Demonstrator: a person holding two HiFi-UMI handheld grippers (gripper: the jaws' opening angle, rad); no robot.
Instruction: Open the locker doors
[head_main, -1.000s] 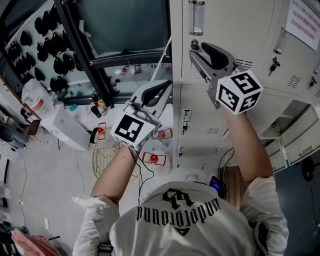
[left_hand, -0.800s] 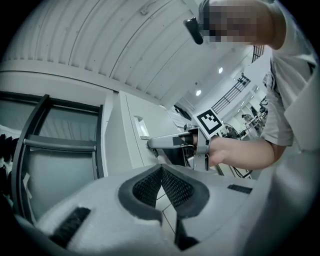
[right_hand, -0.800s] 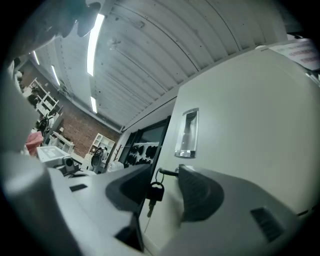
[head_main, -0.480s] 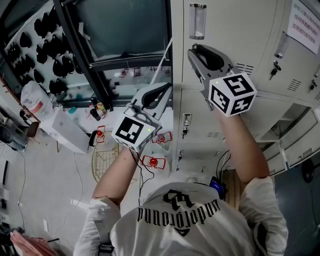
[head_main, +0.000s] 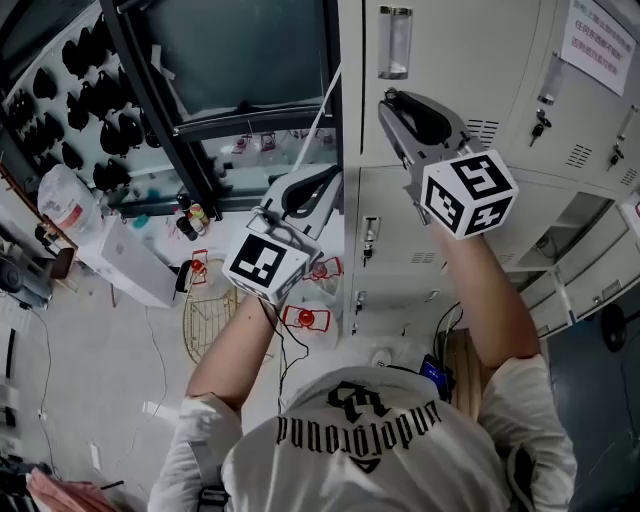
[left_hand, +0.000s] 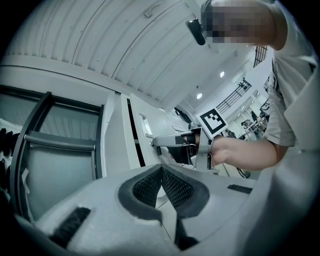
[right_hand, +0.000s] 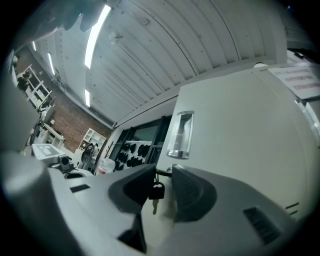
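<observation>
A bank of pale grey lockers (head_main: 450, 60) stands in front of me. A small key (right_hand: 162, 170) sits in the lock of the upper door, under its clear handle (right_hand: 180, 135), and a second key (right_hand: 156, 192) dangles from it. My right gripper (head_main: 388, 98) is raised to that lock, its jaws closing with the key between them and the pads (right_hand: 187, 187) touching it. My left gripper (head_main: 338, 172) hangs lower, at the lockers' left edge, shut with nothing in it; its pads (left_hand: 150, 185) meet. The left gripper view shows the right gripper (left_hand: 156, 142) against the door.
Further right, other doors carry keys (head_main: 540, 125), one locker (head_main: 590, 230) stands open, and a paper notice (head_main: 600, 35) is stuck on high up. A dark metal frame (head_main: 170, 100) runs along the left. On the floor lie a white box (head_main: 130, 260) and a wire basket (head_main: 205, 320).
The right gripper's jaws have narrowed onto the key at the upper door's lock. The left gripper has stayed in place, shut.
</observation>
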